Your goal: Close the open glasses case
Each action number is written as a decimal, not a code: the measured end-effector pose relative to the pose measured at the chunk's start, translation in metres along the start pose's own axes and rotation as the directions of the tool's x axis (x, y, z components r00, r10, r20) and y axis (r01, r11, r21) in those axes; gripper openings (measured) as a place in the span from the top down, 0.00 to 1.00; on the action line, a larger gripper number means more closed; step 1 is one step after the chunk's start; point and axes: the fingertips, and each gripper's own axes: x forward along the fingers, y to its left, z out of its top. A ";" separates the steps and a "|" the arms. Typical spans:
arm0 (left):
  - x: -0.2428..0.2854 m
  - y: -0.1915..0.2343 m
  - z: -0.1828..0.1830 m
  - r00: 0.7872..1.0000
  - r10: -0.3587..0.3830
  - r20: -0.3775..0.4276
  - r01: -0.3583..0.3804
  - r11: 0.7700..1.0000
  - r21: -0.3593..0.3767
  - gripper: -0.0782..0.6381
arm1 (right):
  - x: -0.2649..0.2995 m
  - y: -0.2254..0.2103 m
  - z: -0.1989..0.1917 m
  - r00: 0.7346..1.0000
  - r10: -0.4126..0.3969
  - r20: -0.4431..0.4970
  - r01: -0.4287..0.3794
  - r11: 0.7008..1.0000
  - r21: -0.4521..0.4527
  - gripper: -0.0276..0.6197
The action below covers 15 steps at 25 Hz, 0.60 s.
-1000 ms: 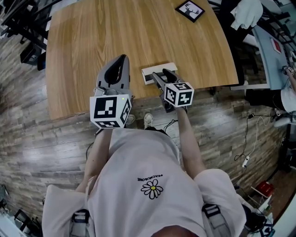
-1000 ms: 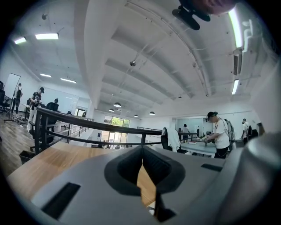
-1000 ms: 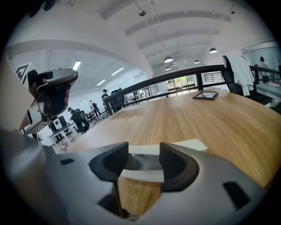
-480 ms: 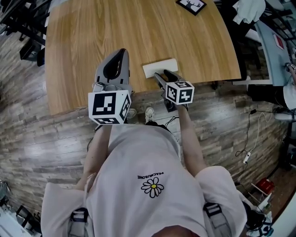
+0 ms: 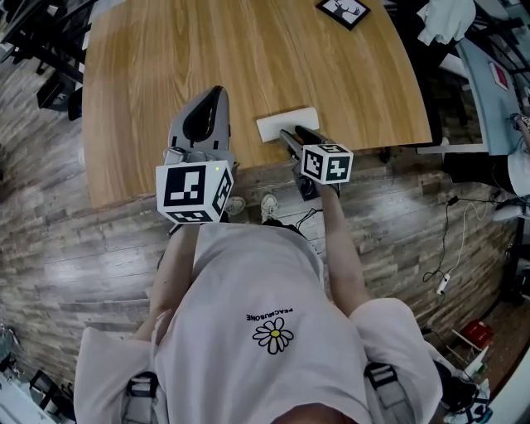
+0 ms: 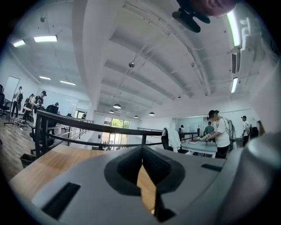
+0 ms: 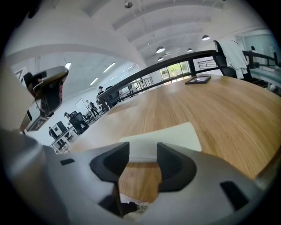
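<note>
Wide wooden surface (image 5: 166,83) fills the top of the head view, w/ a person (image 5: 265,315) in a pale T-shirt at its near edge. Left claw (image 5: 218,93) hangs raised over that edge, left of centre, pointing level, pads together on nothing. It has not budged over the last sec. Right claw (image 5: 296,132) has dipped slightly toward the near edge, right of centre, nose angled down. Its jaws stand apart and are closing, nothing between the pads: the right gripper view shows bare wood in the gap, w/ the case just beyond the tips. Glasses case (image 5: 287,123), a flat cream slab, lies at the near edge just ahead of that claw, apparently untouched. Its lid looks low, but whether it's fully shut can't be told. The dip suggests the approach is about done & contact w/ the lid comes next. Small dark picture frame (image 5: 341,10) sits at the far right corner, well apart.
</note>
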 end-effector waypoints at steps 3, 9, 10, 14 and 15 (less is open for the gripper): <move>0.000 -0.001 0.002 1.000 -0.008 0.010 0.008 1.000 -0.002 0.87 | -0.010 -0.008 0.034 0.997 -0.018 0.078 0.018 1.000 -0.003 0.65; 0.000 -0.011 0.008 0.999 -0.027 0.026 0.027 1.000 -0.004 0.87 | -0.063 -0.001 0.143 0.934 -0.066 0.352 0.102 0.991 -0.085 0.69; 0.000 -0.012 0.011 0.999 -0.029 0.034 0.029 1.000 0.000 0.87 | -0.075 0.006 0.158 0.914 -0.067 0.401 0.120 0.987 -0.108 0.70; -0.001 -0.017 0.027 0.997 -0.030 0.069 0.030 1.000 0.001 0.87 | -0.128 0.043 0.191 0.821 -0.085 0.564 0.243 0.947 -0.211 0.73; -0.001 -0.018 0.032 0.996 -0.032 0.078 0.032 0.999 -0.001 0.87 | -0.140 0.053 0.195 0.791 -0.096 0.604 0.284 0.933 -0.223 0.77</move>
